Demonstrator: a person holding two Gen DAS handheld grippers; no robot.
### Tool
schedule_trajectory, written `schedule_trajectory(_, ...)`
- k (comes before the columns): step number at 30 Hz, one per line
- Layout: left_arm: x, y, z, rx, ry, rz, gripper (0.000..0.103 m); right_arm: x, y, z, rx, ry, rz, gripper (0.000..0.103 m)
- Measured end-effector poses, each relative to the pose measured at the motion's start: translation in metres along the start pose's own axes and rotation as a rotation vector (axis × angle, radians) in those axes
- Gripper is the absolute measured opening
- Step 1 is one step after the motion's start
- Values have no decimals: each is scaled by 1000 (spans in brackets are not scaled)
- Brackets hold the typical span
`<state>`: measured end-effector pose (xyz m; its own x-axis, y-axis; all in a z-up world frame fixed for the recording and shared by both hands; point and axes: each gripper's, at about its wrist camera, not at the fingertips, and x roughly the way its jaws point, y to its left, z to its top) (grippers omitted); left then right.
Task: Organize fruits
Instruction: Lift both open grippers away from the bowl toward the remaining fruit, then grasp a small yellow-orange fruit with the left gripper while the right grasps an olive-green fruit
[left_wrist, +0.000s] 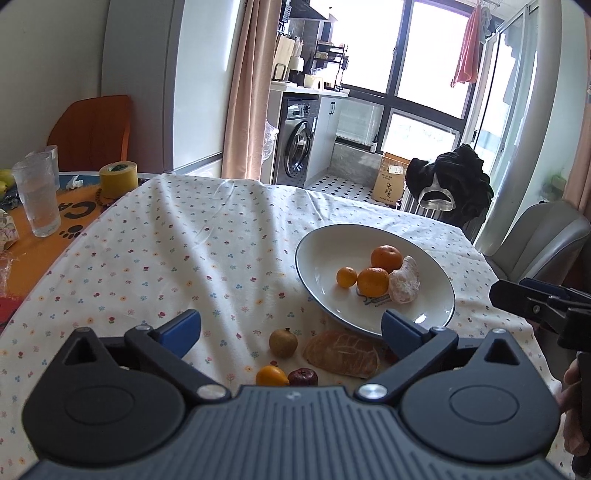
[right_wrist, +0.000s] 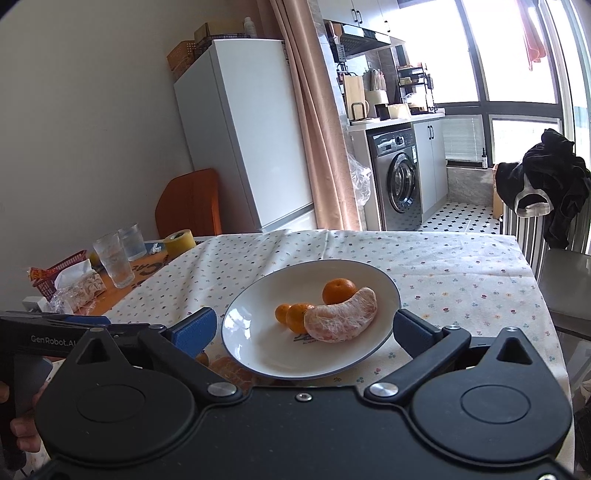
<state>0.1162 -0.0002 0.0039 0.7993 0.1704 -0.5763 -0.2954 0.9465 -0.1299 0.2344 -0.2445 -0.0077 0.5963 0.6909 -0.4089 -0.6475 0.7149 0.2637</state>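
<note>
Fruits partly gathered, both our grippers released

Nearest at 6 o'clock, under our left gripper (left_wrist: 290, 326), lie a small orange (left_wrist: 271, 375), a dark fruit (left_wrist: 303, 376) and a brown fruit (left_wrist: 283, 342); farther at 1 o'clock the plate (left_wrist: 321, 266) holds tangerines; our right gripper (right_wrist: 304, 325) hovers empty, so we probably grasp a loose fruit next

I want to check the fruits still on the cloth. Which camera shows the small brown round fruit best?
The left wrist view: the brown fruit lies in plain sight on the tablecloth, between the open left gripper fingers, beside the peel. The right wrist view does not show it; the plate and gripper body cover that area.
</note>
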Motion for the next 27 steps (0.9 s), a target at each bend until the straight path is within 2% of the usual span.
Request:
schedule_trajectory(7, -13, -5, -6, 11, -6, -3, 103, -13, 1, -4, 22, -19, 31, 103)
schedule_trajectory(11, -16, -7, -11, 23, 26, -57, 103, -19, 3, -11, 22, -18, 33, 103)
schedule_trajectory(15, -20, -8, -16, 28, 31, -73, 103, -25, 3, -15, 22, -26, 36, 103)
schedule_trajectory(27, -23, 6, -25, -10, 37, -69, 103, -27, 9, -26, 17, -11, 36, 103)
